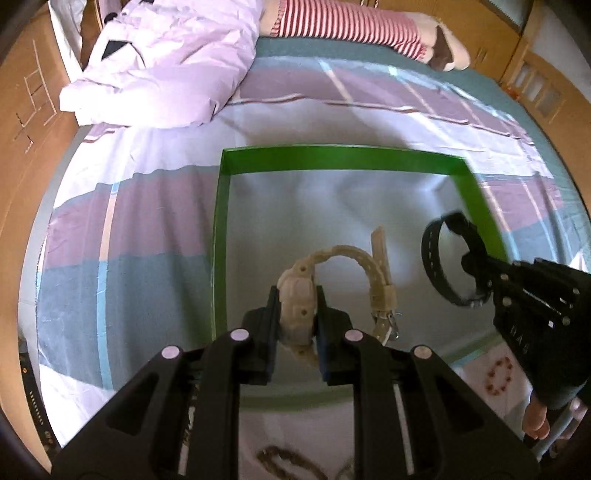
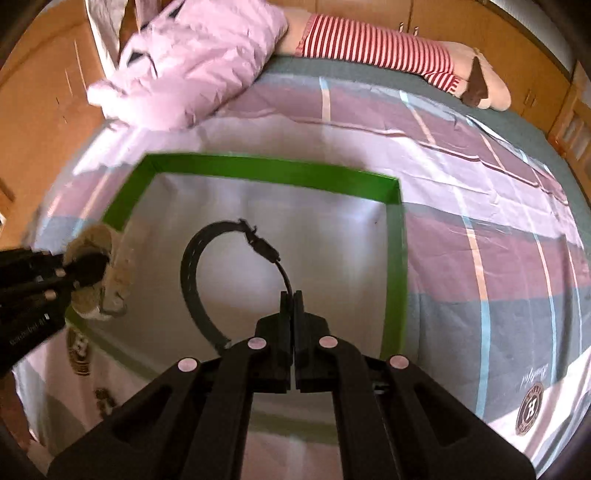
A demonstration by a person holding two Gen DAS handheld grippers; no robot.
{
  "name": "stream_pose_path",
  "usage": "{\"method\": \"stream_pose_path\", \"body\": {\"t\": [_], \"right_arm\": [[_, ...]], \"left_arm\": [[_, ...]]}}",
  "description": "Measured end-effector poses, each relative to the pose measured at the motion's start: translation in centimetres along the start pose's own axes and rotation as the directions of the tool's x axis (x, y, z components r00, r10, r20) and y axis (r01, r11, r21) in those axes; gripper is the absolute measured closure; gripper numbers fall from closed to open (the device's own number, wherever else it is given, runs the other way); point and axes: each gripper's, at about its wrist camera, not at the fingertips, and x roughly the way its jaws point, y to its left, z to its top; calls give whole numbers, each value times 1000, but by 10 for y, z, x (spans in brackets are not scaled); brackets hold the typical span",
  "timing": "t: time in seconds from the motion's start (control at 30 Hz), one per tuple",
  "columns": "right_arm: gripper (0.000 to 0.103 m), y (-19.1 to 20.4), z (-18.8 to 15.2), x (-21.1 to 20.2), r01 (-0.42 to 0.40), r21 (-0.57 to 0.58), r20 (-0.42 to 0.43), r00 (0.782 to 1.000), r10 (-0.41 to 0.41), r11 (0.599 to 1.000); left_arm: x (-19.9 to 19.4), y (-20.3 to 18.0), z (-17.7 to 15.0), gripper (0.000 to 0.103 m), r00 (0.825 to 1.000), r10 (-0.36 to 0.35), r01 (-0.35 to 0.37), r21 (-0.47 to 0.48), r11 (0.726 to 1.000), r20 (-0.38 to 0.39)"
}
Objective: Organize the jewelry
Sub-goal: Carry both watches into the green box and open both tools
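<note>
My left gripper [image 1: 297, 295] is shut on a cream watch [image 1: 299, 299], gripping its case; the strap [image 1: 373, 266] loops to the right. It hangs over a green-walled box [image 1: 332, 157] with a white floor on the bed. My right gripper [image 2: 292, 299] is shut on a black watch strap [image 2: 192, 273], which curls up and left over the same box [image 2: 258, 168]. In the left wrist view the right gripper [image 1: 476, 269] holds the black watch [image 1: 439, 258] at the box's right wall. In the right wrist view the left gripper [image 2: 88, 269] holds the cream watch [image 2: 107, 273] at the box's left edge.
The box sits on a striped purple, grey and white bedsheet [image 1: 147, 221]. A lilac jacket [image 1: 166, 62] and a striped plush toy [image 1: 351, 26] lie at the far side. A bead bracelet [image 1: 500, 376] and a brown chain [image 1: 284, 461] lie near the front. Wooden cabinets [image 2: 40, 129] surround the bed.
</note>
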Motion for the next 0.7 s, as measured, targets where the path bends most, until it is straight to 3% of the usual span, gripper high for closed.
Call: {"method": "stream_pose_path", "body": {"t": [0.33, 0.4, 0.43, 0.5, 0.53, 0.57, 0.6, 0.7], "right_arm": [[102, -9, -15, 63, 21, 5, -161, 987, -20, 1000], [102, -9, -15, 63, 12, 4, -157, 988, -11, 1000], [100, -9, -15, 63, 14, 2, -160, 987, -13, 1000], [86, -9, -16, 63, 1, 11, -154, 988, 1, 1000], [72, -7, -18, 62, -13, 7, -152, 988, 14, 1000], [56, -3, -20, 60, -21, -1, -151, 988, 21, 1000], [50, 0, -20, 57, -30, -4, -144, 989, 29, 1000], [32, 7, -23, 33, -51, -7, -56, 997, 51, 999]], "left_arm": [[56, -1, 18, 85, 995, 16, -15, 12, 1000, -103], [61, -5, 16, 83, 994, 15, -11, 33, 999, -111], [62, -6, 15, 77, 994, 1, 2, 32, 999, -109], [58, -8, 14, 70, 995, -30, 33, 34, 999, -98], [55, -9, 14, 57, 995, -35, 39, 38, 999, -91], [50, -10, 14, 23, 997, -25, 28, 42, 999, -76], [39, -10, 13, 12, 1000, -4, 5, 43, 999, -25], [11, -11, 14, 12, 1000, -6, 5, 61, 998, 26]]}}
